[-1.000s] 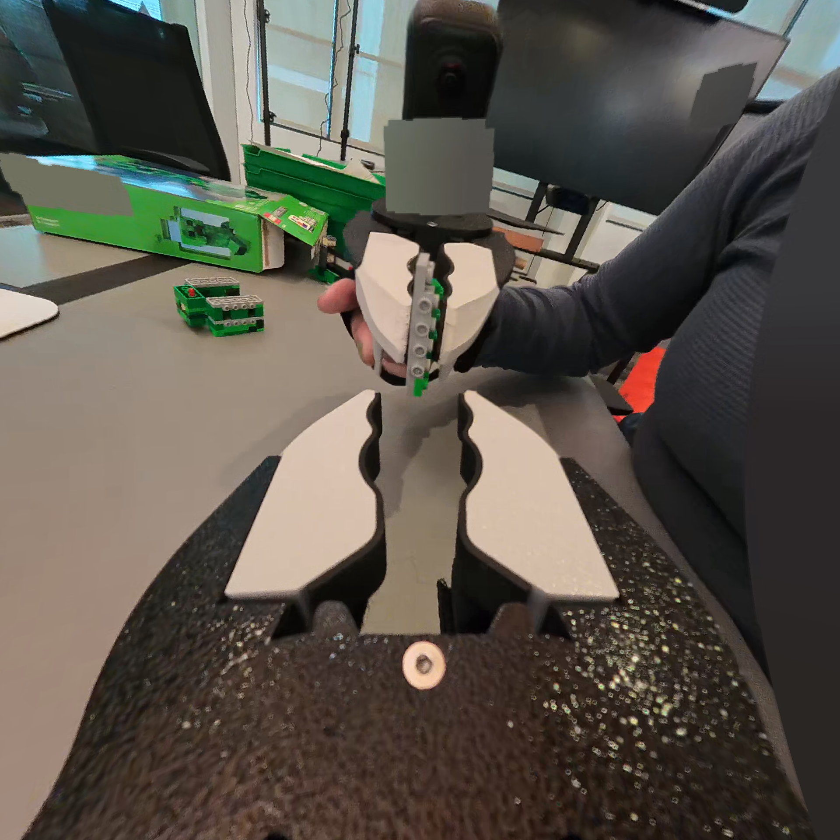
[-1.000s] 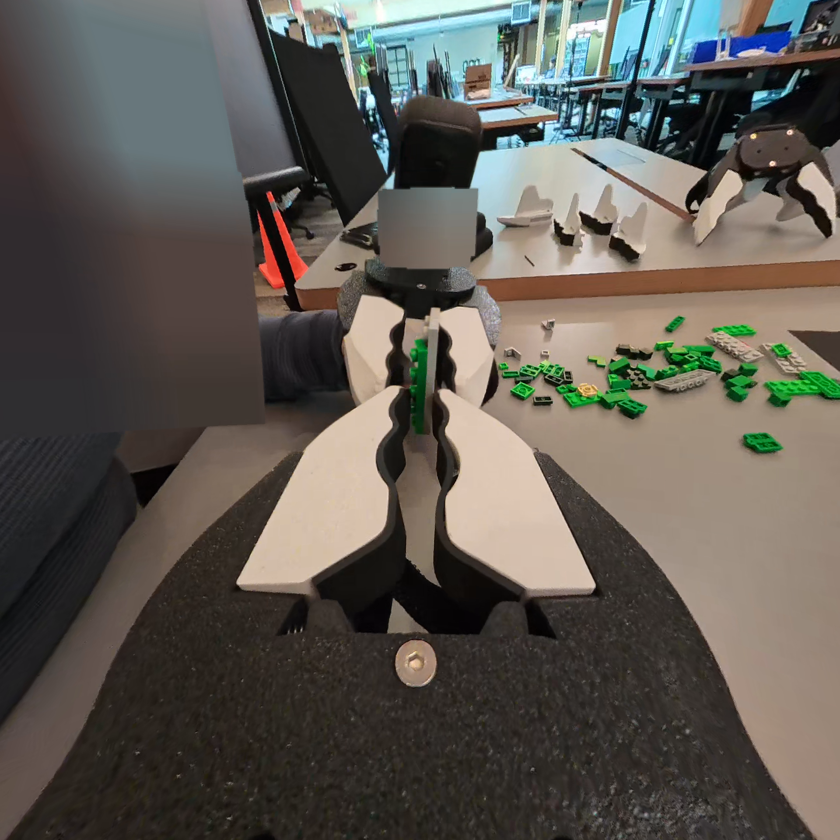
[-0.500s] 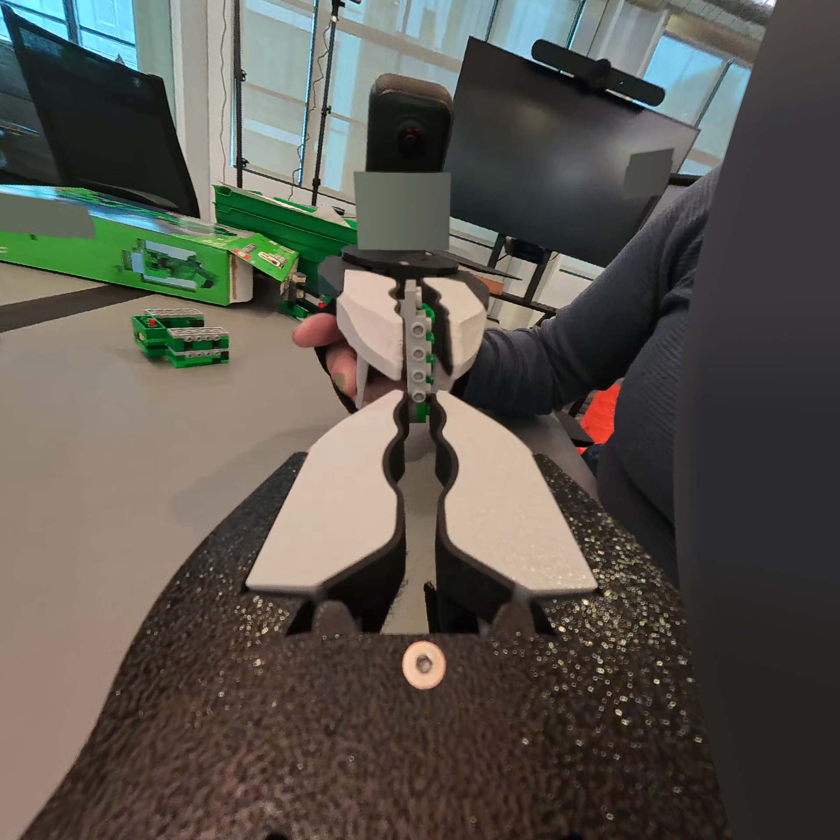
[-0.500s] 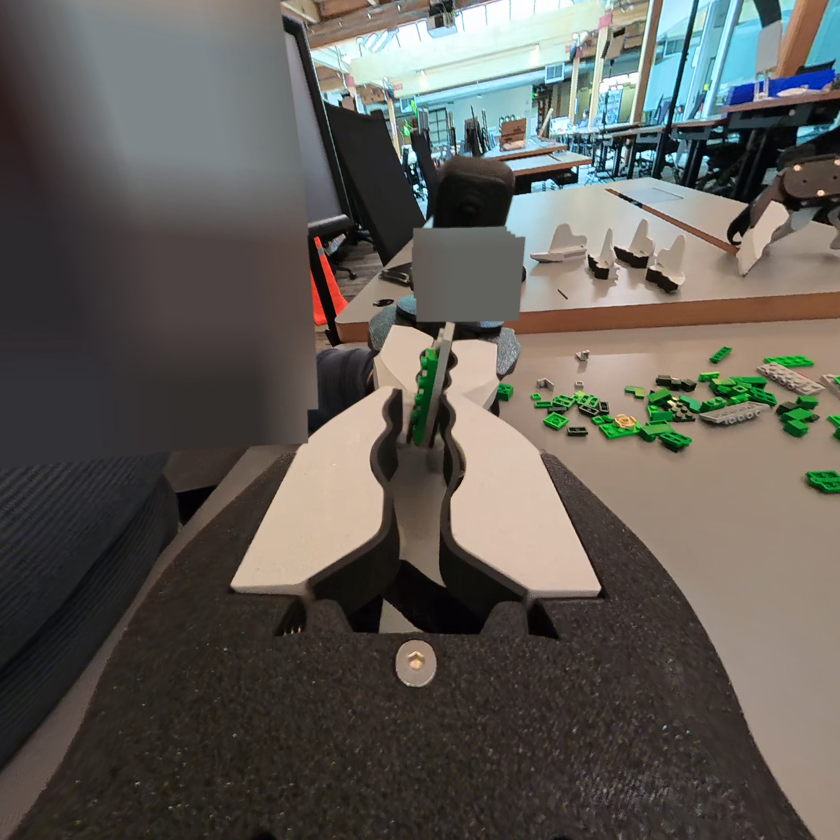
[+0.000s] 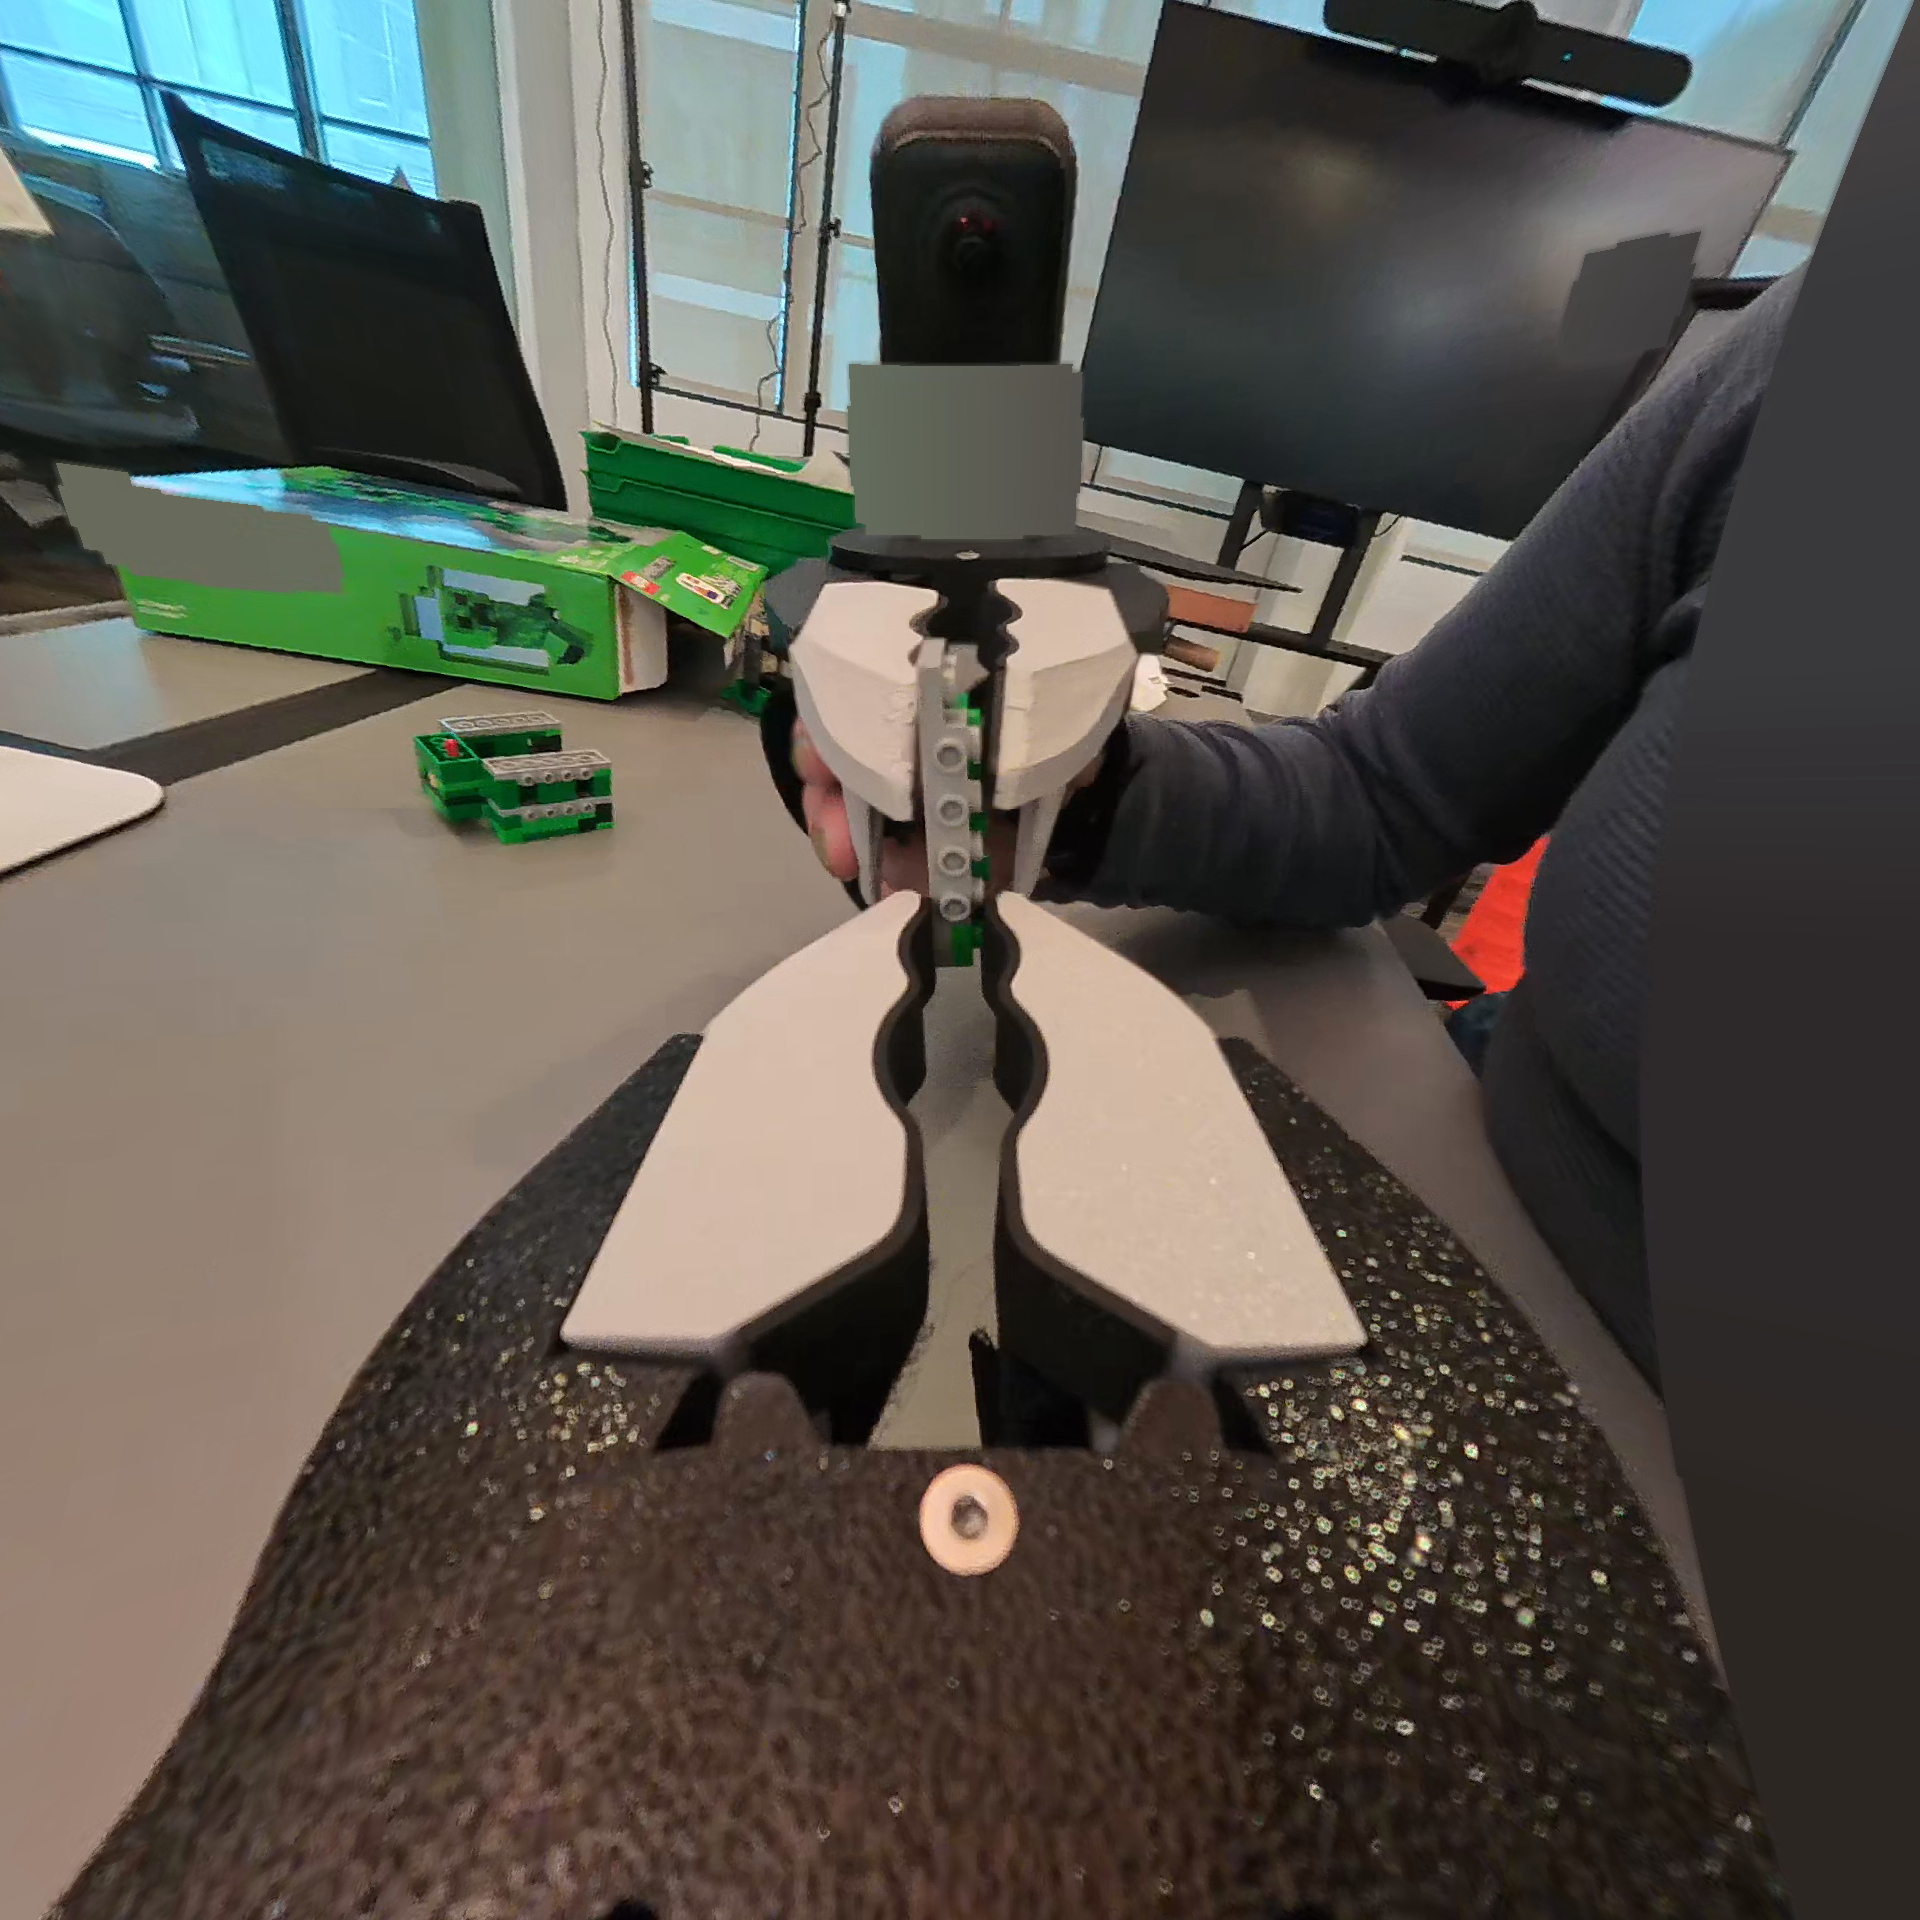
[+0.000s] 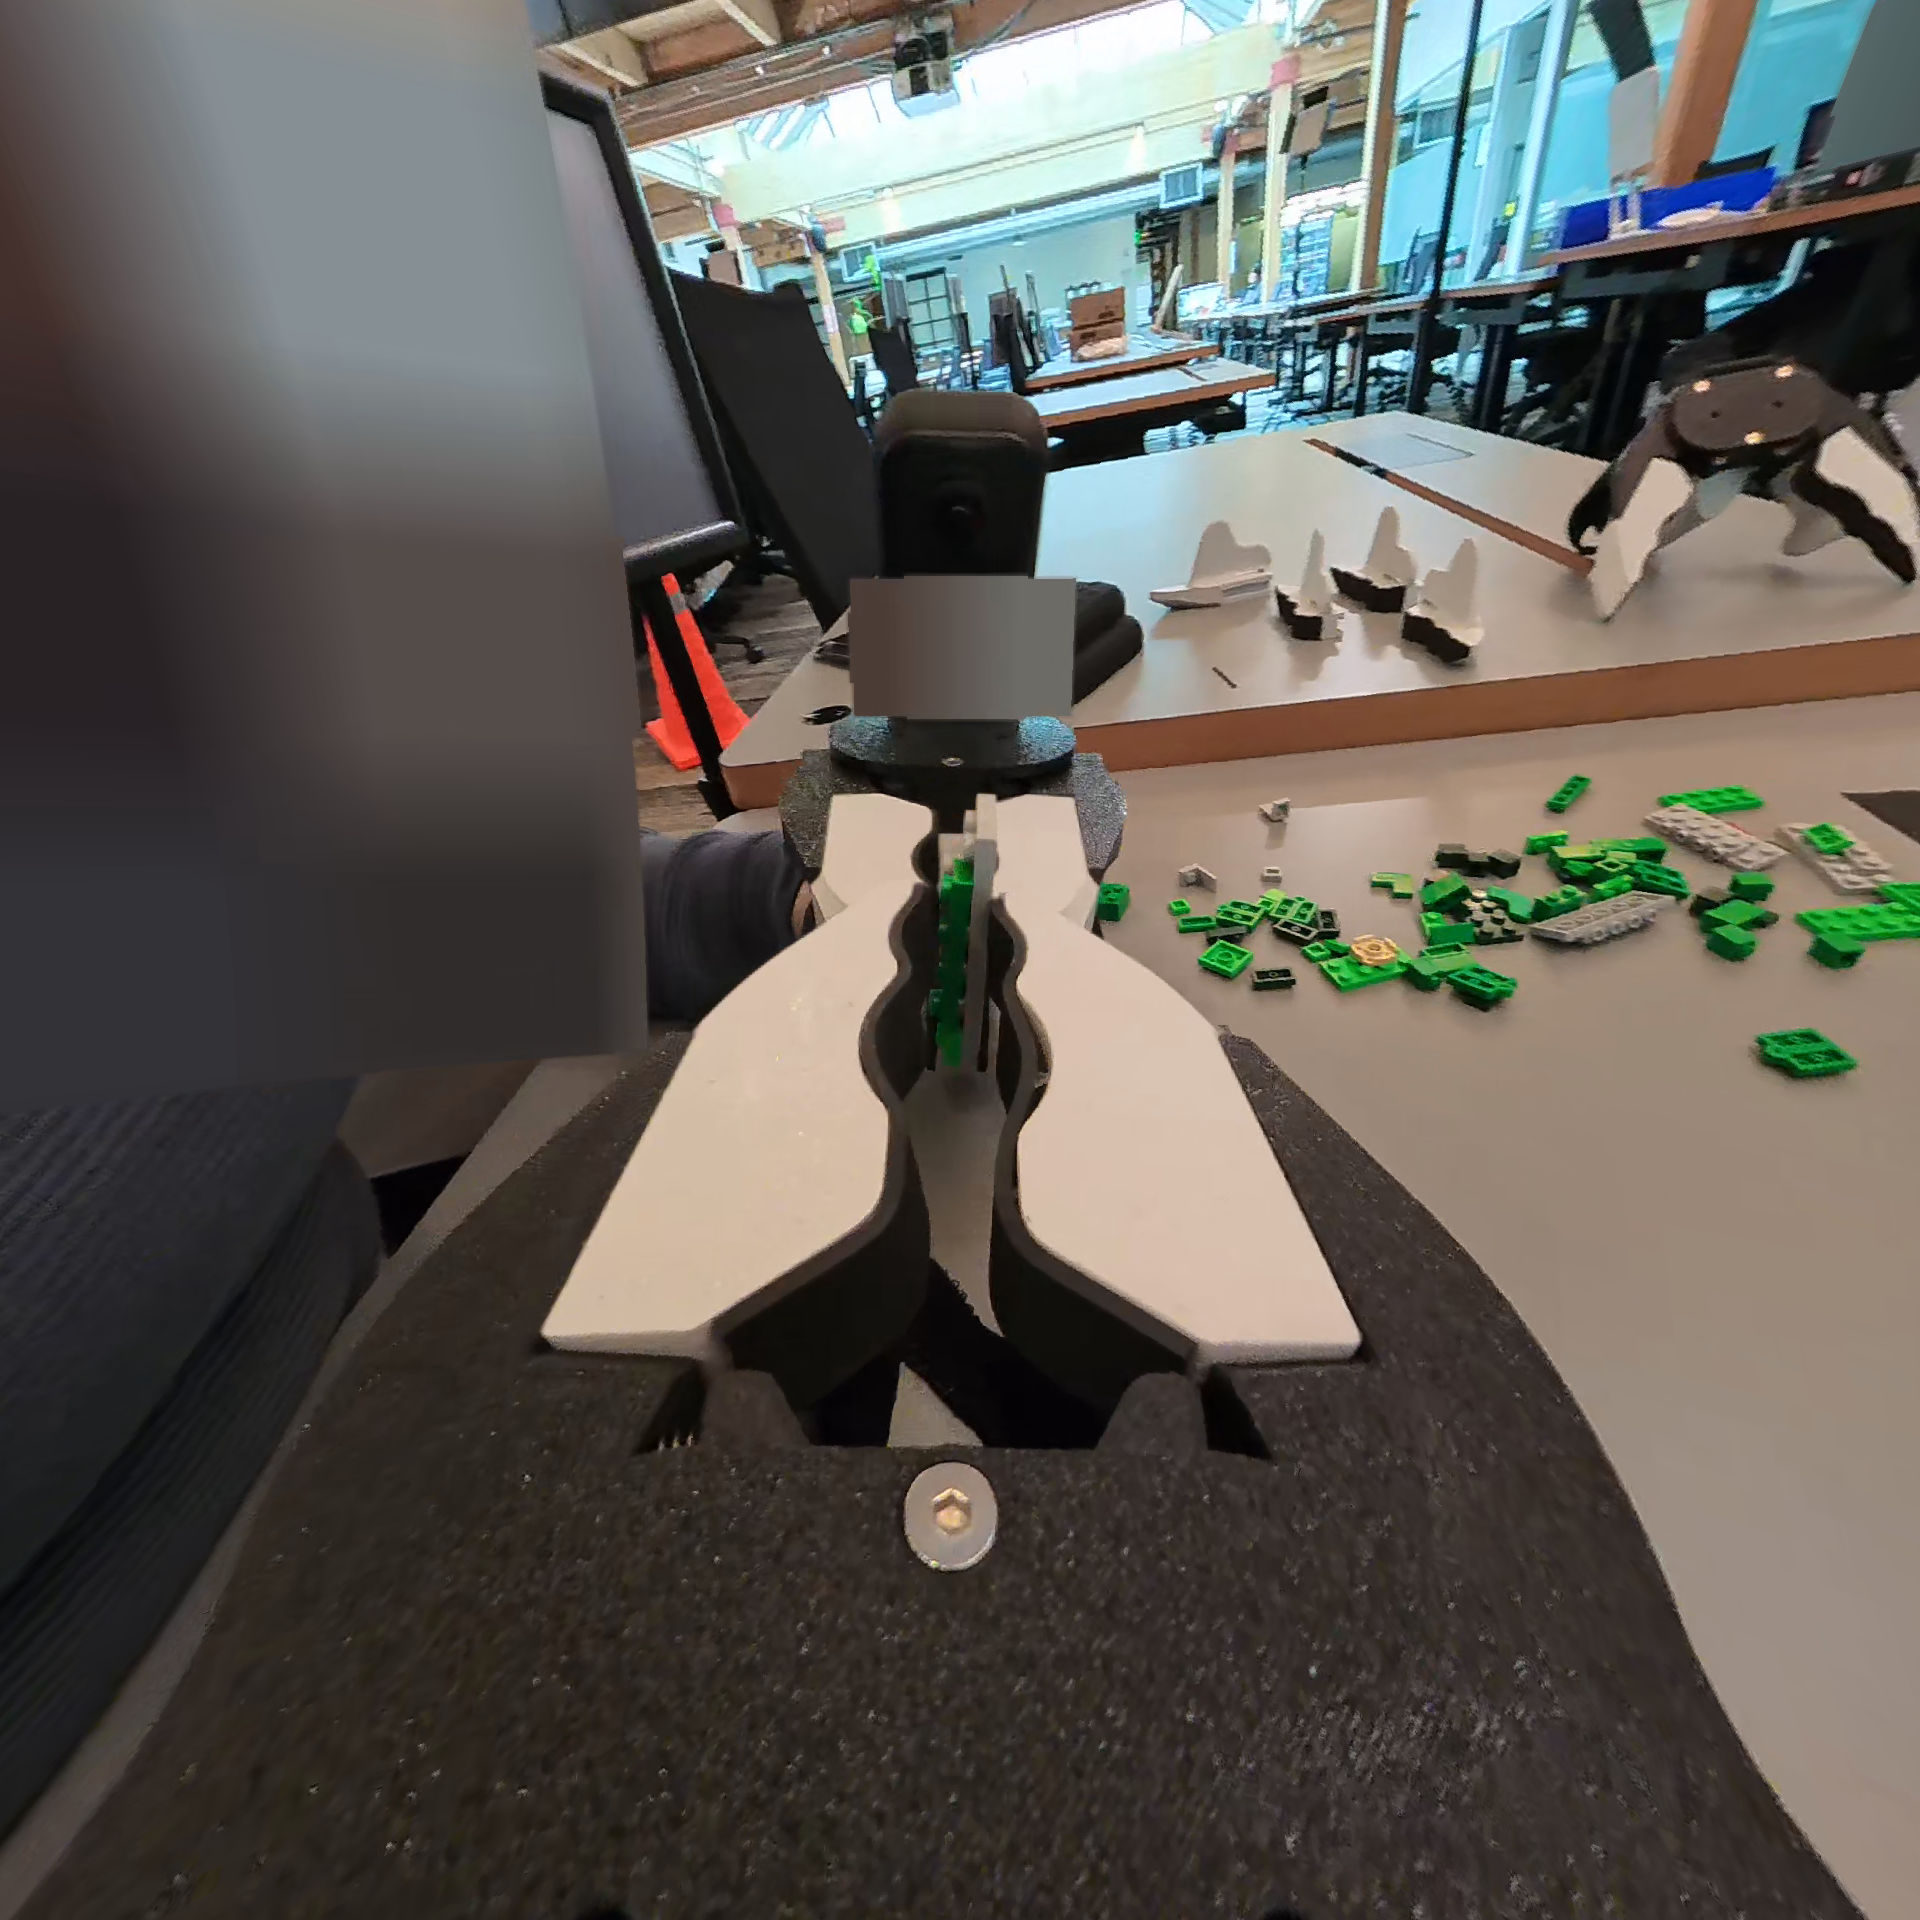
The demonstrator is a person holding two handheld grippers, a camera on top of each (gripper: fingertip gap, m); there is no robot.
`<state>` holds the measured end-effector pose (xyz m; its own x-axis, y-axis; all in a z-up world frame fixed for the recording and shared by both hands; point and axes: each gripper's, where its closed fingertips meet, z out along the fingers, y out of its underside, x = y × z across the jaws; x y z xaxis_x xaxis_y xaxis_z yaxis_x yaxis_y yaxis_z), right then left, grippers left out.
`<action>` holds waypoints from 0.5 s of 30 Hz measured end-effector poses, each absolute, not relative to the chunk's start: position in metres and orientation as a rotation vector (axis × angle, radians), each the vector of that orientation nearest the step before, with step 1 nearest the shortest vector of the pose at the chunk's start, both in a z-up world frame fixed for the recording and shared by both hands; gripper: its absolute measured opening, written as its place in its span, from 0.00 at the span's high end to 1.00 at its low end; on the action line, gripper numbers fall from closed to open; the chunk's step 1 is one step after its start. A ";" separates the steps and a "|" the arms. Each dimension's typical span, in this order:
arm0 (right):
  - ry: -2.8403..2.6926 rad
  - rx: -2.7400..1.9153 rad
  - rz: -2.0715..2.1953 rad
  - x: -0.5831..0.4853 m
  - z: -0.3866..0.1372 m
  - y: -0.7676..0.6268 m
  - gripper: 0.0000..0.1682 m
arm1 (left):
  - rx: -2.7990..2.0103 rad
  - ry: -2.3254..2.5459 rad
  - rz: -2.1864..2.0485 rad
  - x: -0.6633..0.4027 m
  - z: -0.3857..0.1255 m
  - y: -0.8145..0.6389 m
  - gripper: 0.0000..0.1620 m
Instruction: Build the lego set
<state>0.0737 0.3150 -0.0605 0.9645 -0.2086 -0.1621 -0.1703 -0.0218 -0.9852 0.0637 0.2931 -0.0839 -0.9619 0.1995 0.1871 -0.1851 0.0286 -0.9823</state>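
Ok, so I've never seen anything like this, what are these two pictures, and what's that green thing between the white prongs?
No robot here: a person holds a two-finger gripper in each hand, each with a camera looking along its white fingers. One picture is from the left gripper, one from the right gripper; they face each other. Both pinch a grey and green lego strip, one at each end. On the grey table lie loose lego pieces, a small built block and the green set box.

left hand-held gripper [image 5: 954,920]: speckled black body, white wavy-edged fingers, silver screw | sleeve [image 5: 1403,790]: dark navy ribbed knit
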 end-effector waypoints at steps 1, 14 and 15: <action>0.298 -1.599 -0.043 0.073 -0.061 0.315 0.95 | -0.022 -2.045 2.024 0.064 -0.084 0.293 0.95; 0.314 -1.596 0.049 0.072 -0.068 0.312 0.95 | -0.019 -2.006 2.049 0.064 -0.086 0.290 0.95; 0.325 -1.597 0.059 0.073 -0.069 0.312 0.95 | -0.005 -2.003 2.044 0.065 -0.086 0.290 0.95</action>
